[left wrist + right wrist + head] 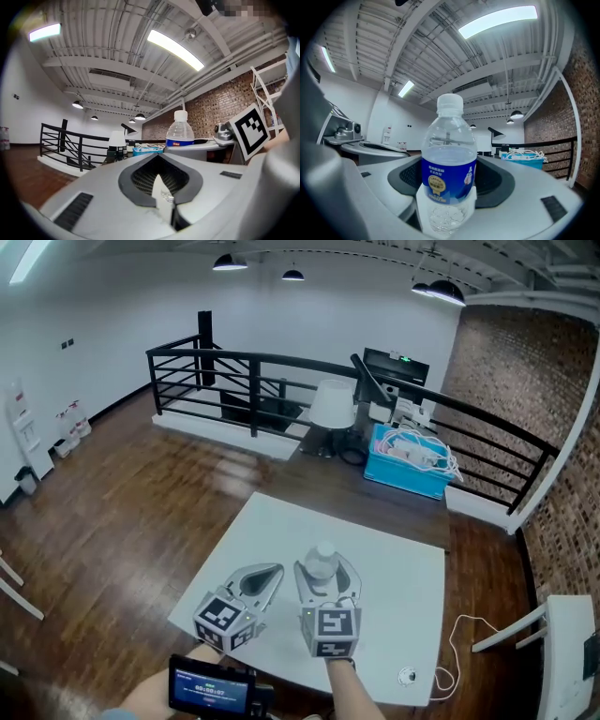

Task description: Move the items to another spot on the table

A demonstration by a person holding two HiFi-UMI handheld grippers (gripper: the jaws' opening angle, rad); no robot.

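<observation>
**Bottle clamped upright in right gripper**

The water bottle (449,159) stands upright between the right gripper's (327,570) jaws, which clamp its labelled body. Just to that gripper's left, the left gripper (274,572) is closed on nothing. Both are above the white table (394,568).

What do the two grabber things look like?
Both the left gripper and the right gripper are smooth light-grey shells, curved like leaves, with dark ribbed pads lining the inside. Each carries a white cube printed with black square markers at the back.
</observation>
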